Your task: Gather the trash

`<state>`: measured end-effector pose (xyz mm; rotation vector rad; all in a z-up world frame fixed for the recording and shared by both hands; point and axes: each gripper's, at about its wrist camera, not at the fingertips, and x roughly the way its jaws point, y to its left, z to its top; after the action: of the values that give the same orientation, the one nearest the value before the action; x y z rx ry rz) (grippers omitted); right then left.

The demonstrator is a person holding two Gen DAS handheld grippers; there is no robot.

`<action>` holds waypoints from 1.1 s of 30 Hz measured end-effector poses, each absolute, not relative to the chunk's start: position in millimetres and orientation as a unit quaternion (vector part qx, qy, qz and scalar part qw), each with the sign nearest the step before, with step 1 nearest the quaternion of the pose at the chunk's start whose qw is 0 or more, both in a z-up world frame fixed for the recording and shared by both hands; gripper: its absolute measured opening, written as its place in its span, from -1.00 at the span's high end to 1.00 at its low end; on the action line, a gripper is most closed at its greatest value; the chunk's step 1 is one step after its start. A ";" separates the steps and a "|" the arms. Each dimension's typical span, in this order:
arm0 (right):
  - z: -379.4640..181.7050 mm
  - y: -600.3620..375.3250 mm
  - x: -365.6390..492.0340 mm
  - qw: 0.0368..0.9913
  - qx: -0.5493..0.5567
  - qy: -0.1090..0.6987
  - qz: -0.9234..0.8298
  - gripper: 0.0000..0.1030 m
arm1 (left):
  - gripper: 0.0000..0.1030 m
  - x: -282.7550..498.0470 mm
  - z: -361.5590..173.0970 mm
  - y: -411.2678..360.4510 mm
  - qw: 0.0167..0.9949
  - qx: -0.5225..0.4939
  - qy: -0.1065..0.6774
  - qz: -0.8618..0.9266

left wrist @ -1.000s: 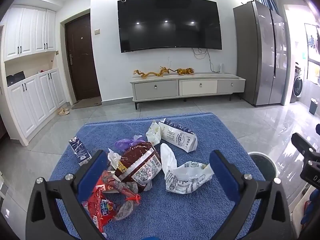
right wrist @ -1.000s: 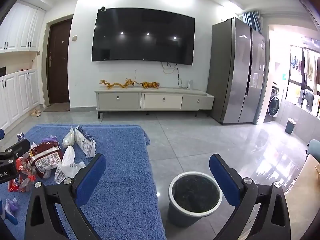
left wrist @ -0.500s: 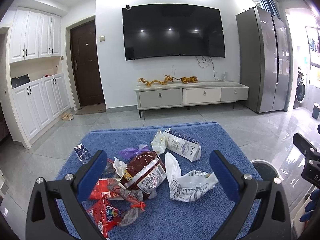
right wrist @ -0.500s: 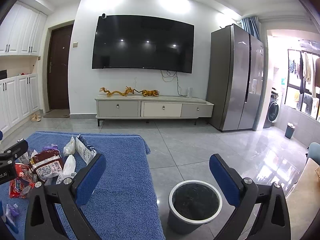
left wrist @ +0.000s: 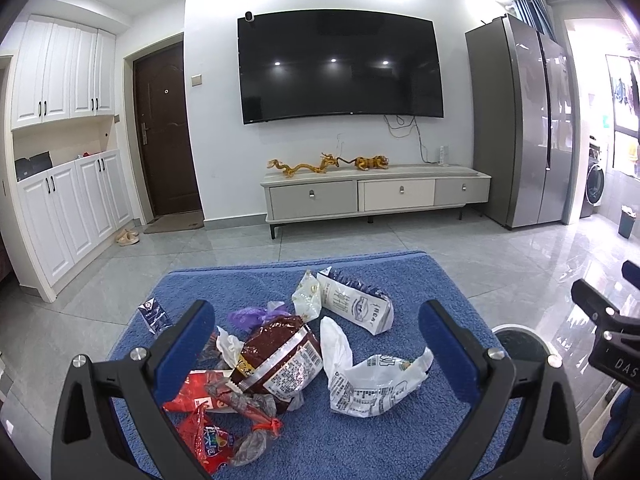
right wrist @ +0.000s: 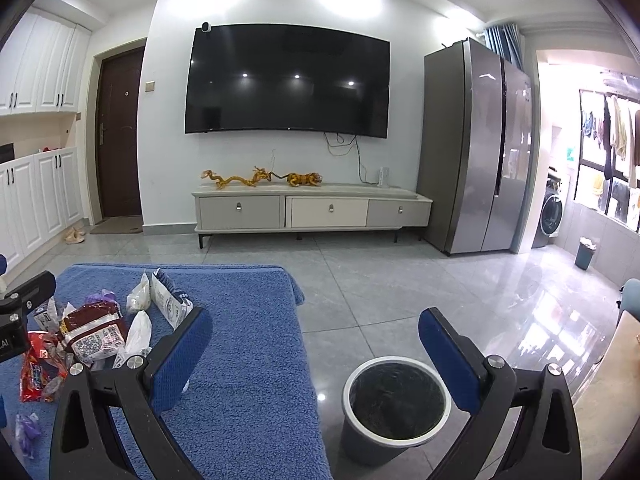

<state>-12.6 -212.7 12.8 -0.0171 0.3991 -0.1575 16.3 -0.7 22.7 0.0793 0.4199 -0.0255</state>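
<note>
A pile of trash lies on a blue towel-covered table: a dark red snack bag, a crumpled white wrapper, a white carton bag, red wrappers, a purple scrap and a small blue carton. My left gripper is open and empty, held above and short of the pile. My right gripper is open and empty, above the table's right edge, with the grey trash bin on the floor below it. The pile shows at the left of the right wrist view.
The bin's rim also shows at the right of the left wrist view. Tiled floor, a TV cabinet, a fridge and white cupboards stand beyond the table. A second small bin stands far right.
Both views have tilted upward and drawn back a little, so the pile and the bin sit lower in frame. Both grippers stayed open; nothing on the table moved.
</note>
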 end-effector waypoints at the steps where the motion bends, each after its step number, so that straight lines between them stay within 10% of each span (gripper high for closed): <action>1: 12.6 -213.5 -11.9 0.977 -0.006 0.199 -0.077 -1.00 | -1.00 15.7 22.0 -1.3 0.977 0.040 0.208 -0.013; 21: 7.0 -205.5 2.0 0.973 0.011 0.232 0.001 -1.00 | -1.00 10.1 31.9 84.3 0.973 0.016 0.222 0.056; 33: -50.9 -146.2 58.8 0.922 0.043 0.349 0.163 -0.74 | -0.90 -30.8 -60.2 164.6 0.921 -0.032 0.387 0.027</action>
<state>58.8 -146.2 -50.9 0.0876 0.7171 0.3347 -30.8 164.6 -60.2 -0.0659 0.7942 0.0555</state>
